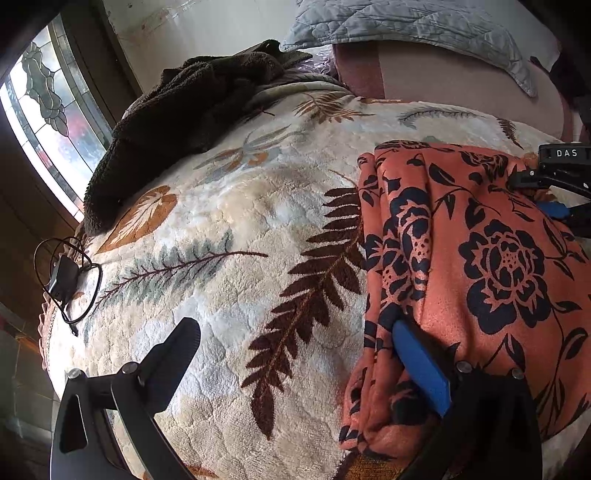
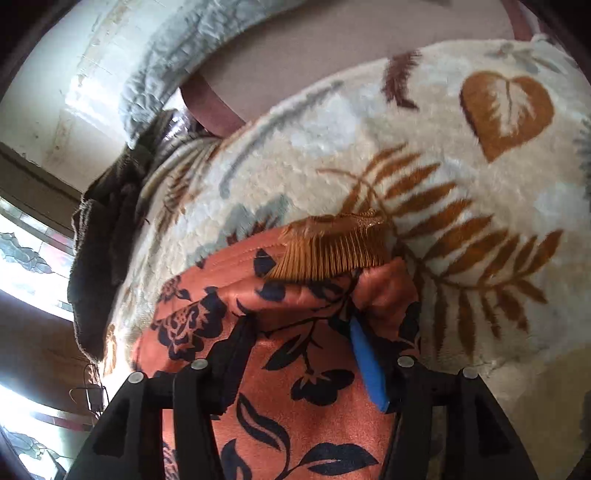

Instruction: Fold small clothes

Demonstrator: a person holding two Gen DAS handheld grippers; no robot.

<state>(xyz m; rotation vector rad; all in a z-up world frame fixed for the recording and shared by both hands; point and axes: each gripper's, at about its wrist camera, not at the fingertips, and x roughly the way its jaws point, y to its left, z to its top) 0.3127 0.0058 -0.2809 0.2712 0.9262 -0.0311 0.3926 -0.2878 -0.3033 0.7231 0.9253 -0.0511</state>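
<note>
The orange garment (image 1: pixel 480 258), printed with dark navy roses and leaves, lay on a cream blanket (image 1: pixel 240 229) patterned with ferns and leaves, filling the 3 to 5 o'clock part of the left wrist view. The left gripper (image 1: pixel 295 354) stood wide apart: its black finger at 7 o'clock hung over bare blanket, while its blue-padded finger (image 1: pixel 421 369) at 5 o'clock lay against the bunched left edge of the garment, with nothing pinched between the two, so the claw was released. At 3 o'clock in that view the right gripper (image 1: pixel 546 192) came in from the edge, resting on the far side of the cloth. In the right wrist view the garment (image 2: pixel 288 369) ran from centre down to 6 o'clock, its top edge gathered into a soft ridge, and a ribbed mustard-brown band (image 2: pixel 332 251) showed just above that ridge near the centre. The right gripper (image 2: pixel 303 336) had its fingers parted, the black one at 7 o'clock and the blue pad (image 2: pixel 369 365) at 5 o'clock, both tips touching the folds but with loose cloth spanning the gap rather than squeezed; it read as released. A dark brown towel (image 1: pixel 177 122) lay at 11 o'clock in the left view, a black cable with a small box (image 1: pixel 66 280) at 9 o'clock, and a grey quilted pillow (image 1: pixel 406 26) at 1 o'clock.
</note>
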